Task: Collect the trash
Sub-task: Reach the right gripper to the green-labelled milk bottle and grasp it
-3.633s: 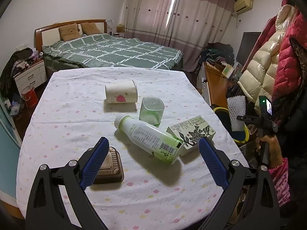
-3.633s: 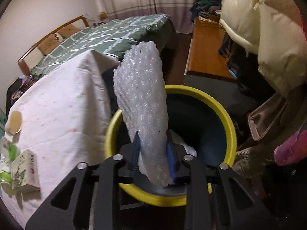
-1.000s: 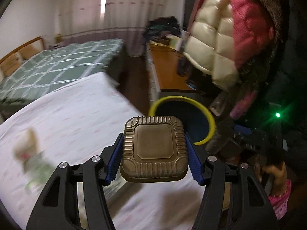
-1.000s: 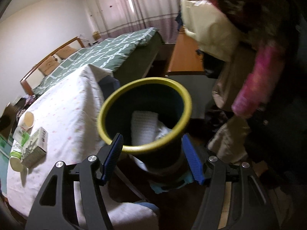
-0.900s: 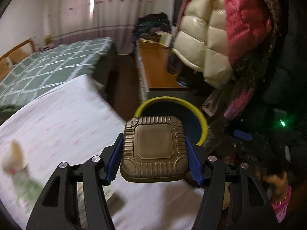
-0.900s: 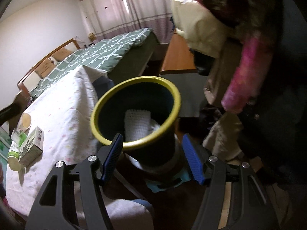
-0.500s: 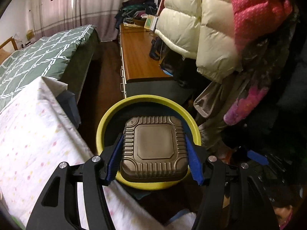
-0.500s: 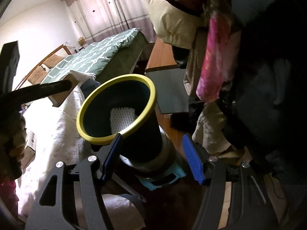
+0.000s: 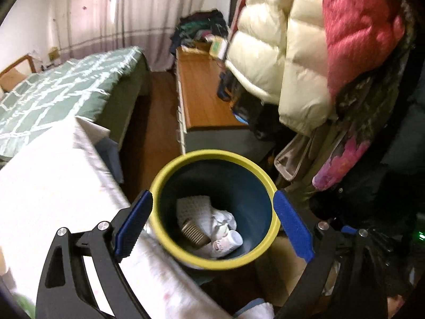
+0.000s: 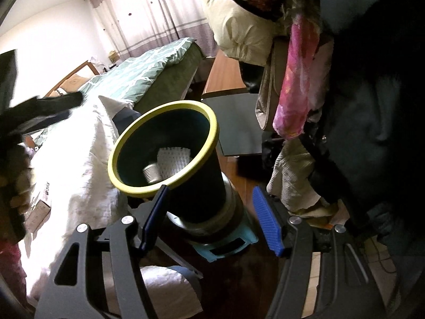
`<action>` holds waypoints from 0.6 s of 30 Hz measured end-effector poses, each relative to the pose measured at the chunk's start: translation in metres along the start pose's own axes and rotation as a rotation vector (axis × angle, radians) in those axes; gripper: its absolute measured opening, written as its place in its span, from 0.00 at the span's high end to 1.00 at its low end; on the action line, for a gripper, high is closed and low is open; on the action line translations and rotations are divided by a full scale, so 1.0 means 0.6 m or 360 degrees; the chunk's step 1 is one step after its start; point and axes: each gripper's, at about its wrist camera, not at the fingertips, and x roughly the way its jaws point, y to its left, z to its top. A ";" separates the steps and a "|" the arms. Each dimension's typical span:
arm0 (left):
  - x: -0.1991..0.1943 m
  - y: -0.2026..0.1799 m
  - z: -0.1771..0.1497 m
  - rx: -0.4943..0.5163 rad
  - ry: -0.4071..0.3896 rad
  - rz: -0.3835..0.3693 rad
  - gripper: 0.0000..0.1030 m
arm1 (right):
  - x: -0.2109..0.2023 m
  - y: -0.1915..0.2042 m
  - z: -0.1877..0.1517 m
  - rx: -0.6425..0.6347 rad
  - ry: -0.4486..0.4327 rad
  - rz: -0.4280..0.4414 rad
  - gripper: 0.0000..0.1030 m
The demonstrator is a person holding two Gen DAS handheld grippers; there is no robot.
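The left gripper has just opened wide with nothing between its jaws, right over the yellow-rimmed bin, where the ribbed brown tray leans on its side among white scraps, while the right gripper hangs open and empty near the bin's outer wall.

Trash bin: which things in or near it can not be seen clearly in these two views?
- Left wrist view: the bin's base, hidden behind its own rim and the tablecloth.
- Left wrist view: the ribbed container lies partly under white wrappings.
- Right wrist view: the same container is blurred; the rim cuts off the bin's floor.
- Right wrist view: boxes on the table, overexposed, text unreadable.
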 end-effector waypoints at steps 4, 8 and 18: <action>-0.100 0.038 -0.027 -0.0073 -0.0107 0.0067 0.10 | 0.003 0.017 -0.003 -0.0030 0.0013 0.0016 0.39; -0.228 0.111 -0.084 -0.0258 -0.0239 0.0195 0.06 | 0.010 0.041 -0.005 -0.0072 0.0033 0.0043 0.37; -0.469 0.260 -0.268 -0.0594 -0.0373 0.0688 0.05 | 0.009 0.206 -0.008 -0.0352 0.0050 0.0275 0.37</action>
